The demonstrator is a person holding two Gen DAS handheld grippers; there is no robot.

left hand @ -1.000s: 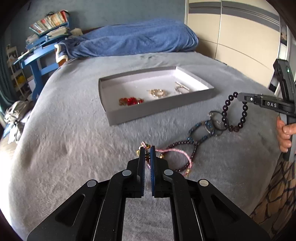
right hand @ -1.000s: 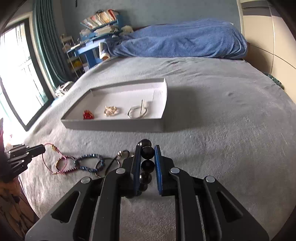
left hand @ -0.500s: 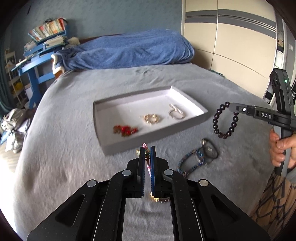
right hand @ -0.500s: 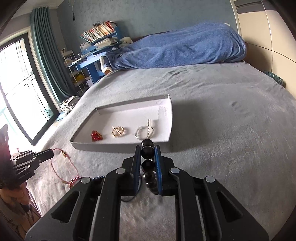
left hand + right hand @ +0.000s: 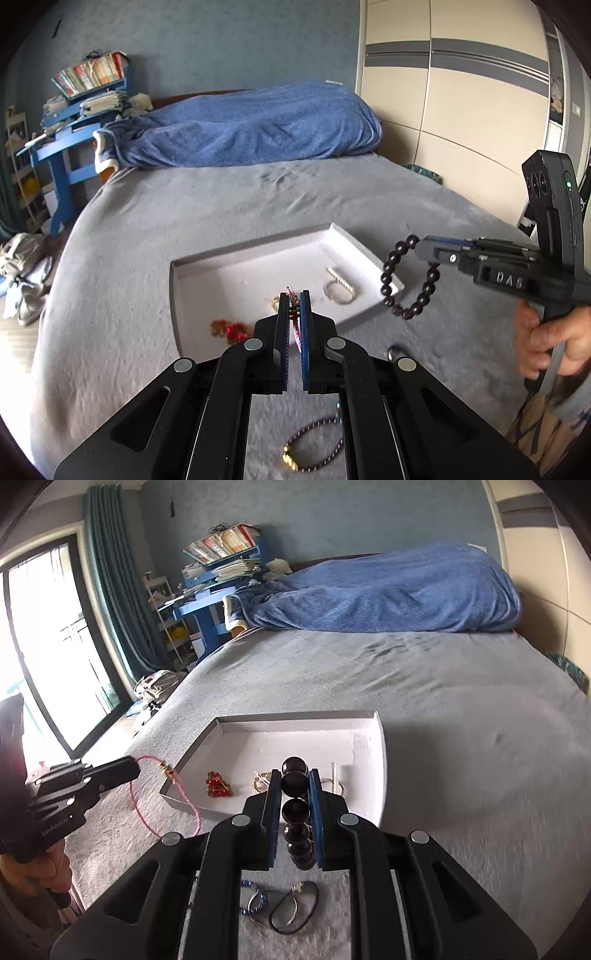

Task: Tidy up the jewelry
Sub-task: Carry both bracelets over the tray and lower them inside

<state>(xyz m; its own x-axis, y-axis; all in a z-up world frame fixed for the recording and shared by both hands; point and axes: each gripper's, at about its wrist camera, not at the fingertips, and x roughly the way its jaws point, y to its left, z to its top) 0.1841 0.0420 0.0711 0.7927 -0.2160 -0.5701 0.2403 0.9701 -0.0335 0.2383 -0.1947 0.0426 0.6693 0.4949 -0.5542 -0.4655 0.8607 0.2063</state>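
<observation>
A white tray (image 5: 258,269) lies on the grey bed and holds a red piece (image 5: 229,328), a gold piece (image 5: 260,781) and a pearl-and-ring piece (image 5: 340,288). My left gripper (image 5: 294,299) is shut on a pink cord bracelet (image 5: 166,805), held in the air by the tray's near edge. My right gripper (image 5: 294,775) is shut on a dark bead bracelet (image 5: 410,284), which hangs over the tray's right corner. Several bracelets (image 5: 284,908) lie on the bed below.
A blue blanket (image 5: 251,125) is heaped at the head of the bed. A blue desk with books (image 5: 74,110) stands at the left. Wardrobe doors (image 5: 461,110) line the right. Clothes (image 5: 22,273) lie on the floor.
Both grippers have risen off the bed with their bracelets and moved forward toward the tray. The pink bracelet now hangs free; the bead bracelet is closer to the tray's corner.
</observation>
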